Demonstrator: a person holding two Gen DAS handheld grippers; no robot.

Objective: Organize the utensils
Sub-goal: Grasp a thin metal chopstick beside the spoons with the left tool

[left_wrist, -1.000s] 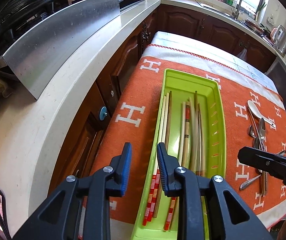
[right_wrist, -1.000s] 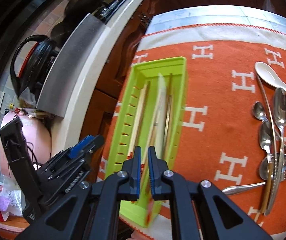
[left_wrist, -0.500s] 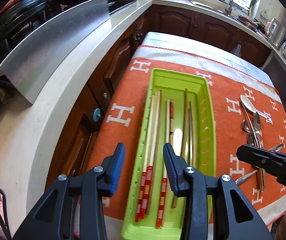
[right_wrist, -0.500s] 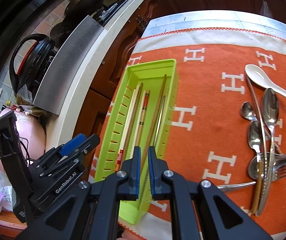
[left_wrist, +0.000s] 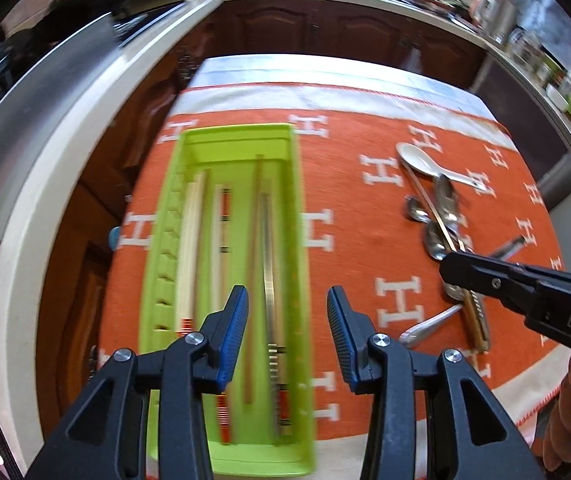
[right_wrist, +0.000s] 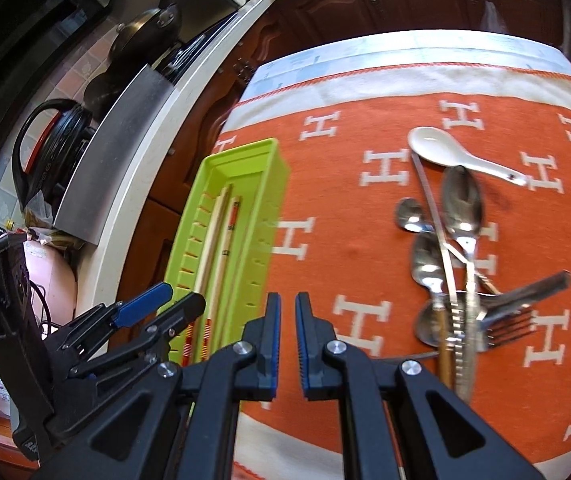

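Note:
A lime green tray (left_wrist: pixel 299 216) (right_wrist: pixel 273 184) lies on the orange cloth and holds several chopsticks (left_wrist: pixel 267 248) (right_wrist: pixel 221 236) lengthwise. To its right lies a pile of metal spoons (right_wrist: pixel 461 204) (left_wrist: pixel 433 236), a fork (right_wrist: pixel 513 326) and a white ceramic spoon (right_wrist: pixel 441 150) (left_wrist: pixel 421 160). My left gripper (left_wrist: pixel 287 304) is open and empty above the tray's near right part. My right gripper (right_wrist: pixel 288 312) is empty, its jaws a narrow gap apart, above the cloth between tray and spoons.
The orange cloth with white H marks (right_wrist: pixel 345 216) covers a small table. A white countertop (left_wrist: pixel 57 168) with a steel panel (right_wrist: pixel 125 152), a black kettle (right_wrist: pixel 51 140) and pans runs along the left. Dark wood cabinets (left_wrist: pixel 325 28) stand behind.
My left gripper opened wider and swung right over the tray's right side. My right gripper moved right, off the tray and toward the spoons; its jaws parted slightly.

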